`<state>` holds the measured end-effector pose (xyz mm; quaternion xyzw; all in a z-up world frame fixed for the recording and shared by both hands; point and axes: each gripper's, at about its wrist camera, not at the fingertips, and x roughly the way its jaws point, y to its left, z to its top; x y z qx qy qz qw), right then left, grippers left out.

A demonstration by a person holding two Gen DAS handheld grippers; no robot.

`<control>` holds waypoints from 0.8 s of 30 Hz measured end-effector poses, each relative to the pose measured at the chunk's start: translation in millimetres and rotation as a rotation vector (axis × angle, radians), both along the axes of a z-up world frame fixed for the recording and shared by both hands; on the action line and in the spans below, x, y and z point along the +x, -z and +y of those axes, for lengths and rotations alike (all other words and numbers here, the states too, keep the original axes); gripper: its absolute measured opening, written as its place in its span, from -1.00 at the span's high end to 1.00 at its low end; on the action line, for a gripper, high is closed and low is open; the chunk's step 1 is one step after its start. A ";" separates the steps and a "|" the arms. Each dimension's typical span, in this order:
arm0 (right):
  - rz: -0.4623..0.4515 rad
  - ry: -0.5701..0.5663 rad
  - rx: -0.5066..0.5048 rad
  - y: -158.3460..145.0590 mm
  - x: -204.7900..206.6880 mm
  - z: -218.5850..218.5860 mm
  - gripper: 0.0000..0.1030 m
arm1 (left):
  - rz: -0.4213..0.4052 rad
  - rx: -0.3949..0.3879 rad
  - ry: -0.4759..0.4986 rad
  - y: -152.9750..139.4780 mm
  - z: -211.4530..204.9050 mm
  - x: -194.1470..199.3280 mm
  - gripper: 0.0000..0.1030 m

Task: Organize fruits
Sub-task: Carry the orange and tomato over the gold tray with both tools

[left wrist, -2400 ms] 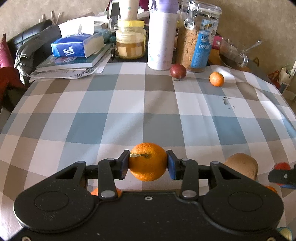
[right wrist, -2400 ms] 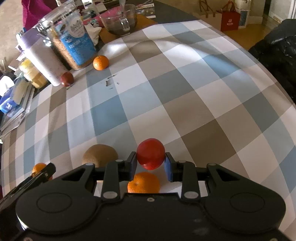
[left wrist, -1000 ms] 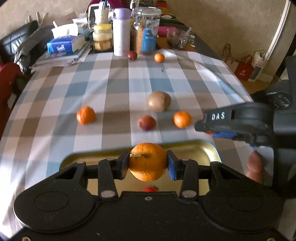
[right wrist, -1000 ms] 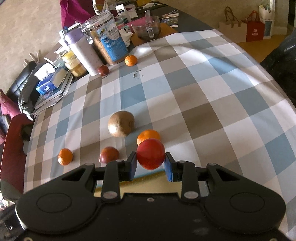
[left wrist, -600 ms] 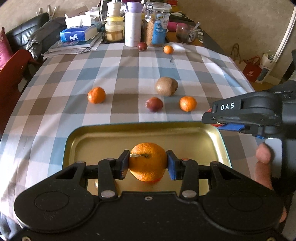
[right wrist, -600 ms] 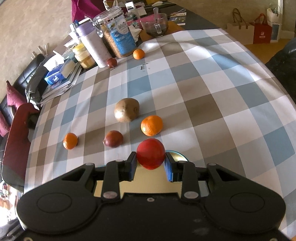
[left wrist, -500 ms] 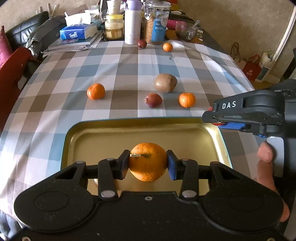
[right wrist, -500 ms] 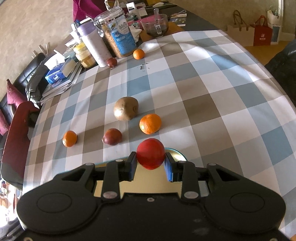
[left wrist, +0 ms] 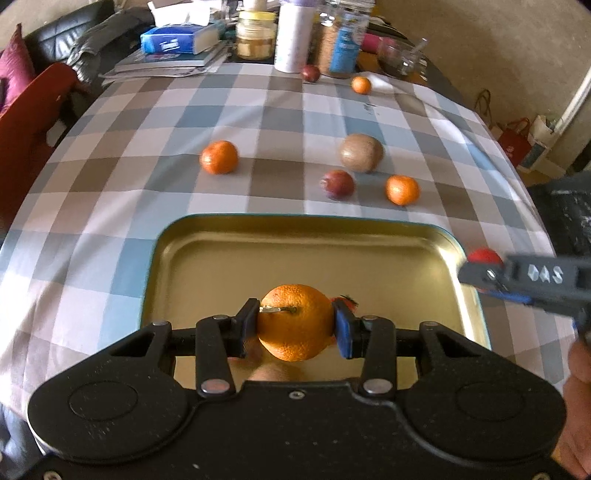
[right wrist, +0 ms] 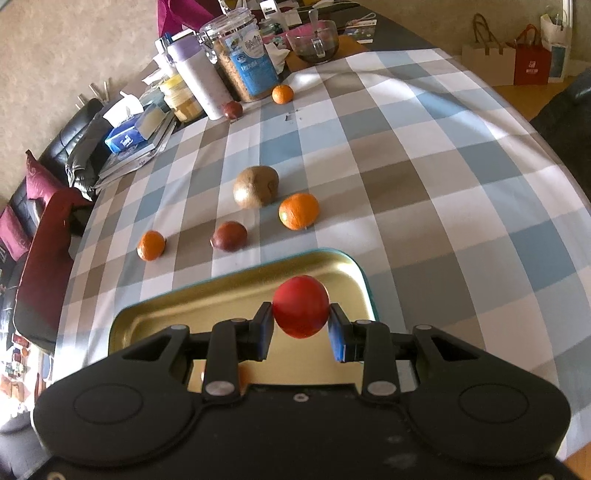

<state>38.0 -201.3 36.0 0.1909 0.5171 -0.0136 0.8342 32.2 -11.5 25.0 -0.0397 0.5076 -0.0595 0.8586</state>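
My left gripper (left wrist: 295,325) is shut on an orange (left wrist: 295,323) and holds it above the near part of a gold tray (left wrist: 221,258). My right gripper (right wrist: 300,332) is shut on a red fruit (right wrist: 301,306) above the tray's right corner (right wrist: 347,269); it also shows in the left wrist view (left wrist: 484,271) at the tray's right rim. On the checked cloth beyond the tray lie two oranges (left wrist: 218,157) (left wrist: 402,189), a dark red fruit (left wrist: 338,184) and a brown kiwi (left wrist: 361,152).
At the far end stand jars, a white bottle (left wrist: 293,33), a tissue box (left wrist: 177,38), books and a glass bowl (left wrist: 400,59), with a small orange (left wrist: 361,85) and a dark fruit (left wrist: 310,72) in front. A red chair (left wrist: 29,110) is at left.
Both grippers have pulled back toward the near table edge with their fruit. The tray has come into view below them. The right gripper now sits over the tray's right corner.
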 end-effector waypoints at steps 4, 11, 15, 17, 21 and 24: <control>0.012 0.003 -0.004 1.3 -7.7 -1.1 0.36 | -0.001 -0.015 -0.046 -1.5 19.9 8.0 0.04; 0.049 -0.021 -0.005 3.2 -16.2 2.0 0.36 | 0.016 -0.022 -0.082 1.8 38.5 21.8 0.04; 0.073 -0.028 -0.023 4.9 -20.5 1.4 0.36 | 0.041 -0.033 -0.065 8.6 34.9 28.4 0.03; 0.091 -0.020 -0.012 6.8 -21.4 -2.2 0.36 | 0.052 -0.036 -0.055 11.7 31.3 31.4 0.03; 0.146 -0.007 0.062 14.1 -21.3 -12.0 0.36 | 0.068 -0.030 -0.030 18.0 21.2 35.1 0.03; 0.183 -0.009 0.103 19.1 -21.9 -15.1 0.36 | 0.078 -0.021 -0.017 21.3 14.7 35.0 0.03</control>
